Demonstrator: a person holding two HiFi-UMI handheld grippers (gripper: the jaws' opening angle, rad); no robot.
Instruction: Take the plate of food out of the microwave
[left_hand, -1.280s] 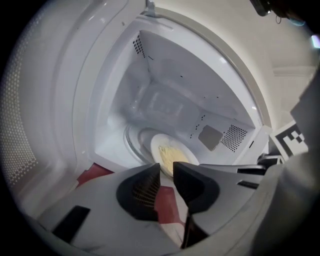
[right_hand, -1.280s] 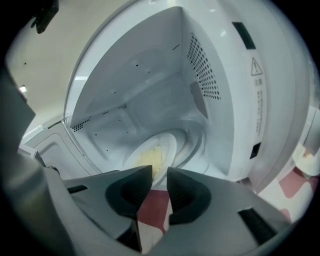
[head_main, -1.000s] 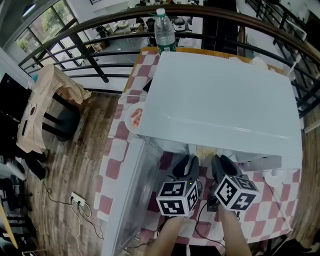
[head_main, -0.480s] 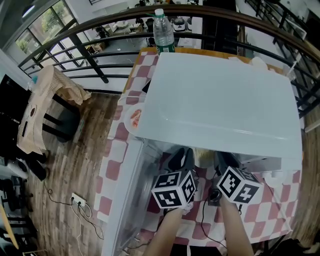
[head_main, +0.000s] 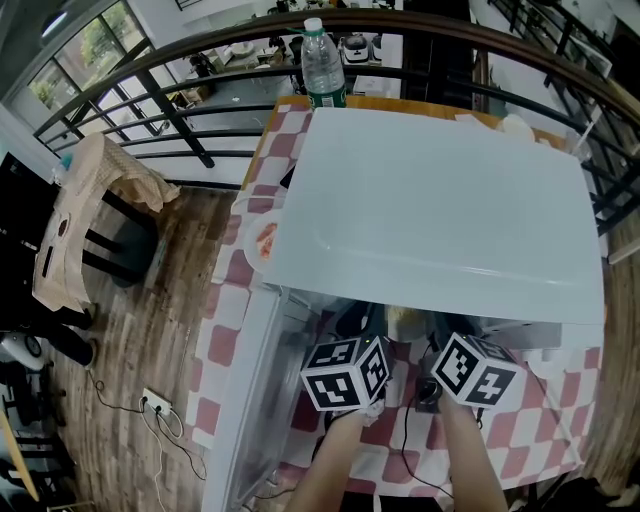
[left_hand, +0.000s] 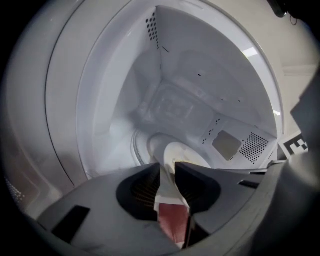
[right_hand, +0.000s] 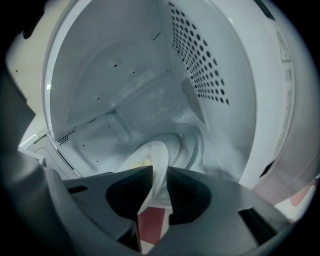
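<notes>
Inside the microwave (head_main: 440, 200), with the left gripper (left_hand: 168, 169) pinching the near rim of the plate of food (left_hand: 185, 154) and the right gripper (right_hand: 160, 172) just closing its jaws onto that rim, press firmly, then draw out level, both together.

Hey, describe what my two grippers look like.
The left gripper and right gripper each have two dark grey matte jaws with scooped, ribbed inner faces. Each carries a white cube printed with black square markers: the left cube, the right cube. No sleeves cover the forearms.
</notes>
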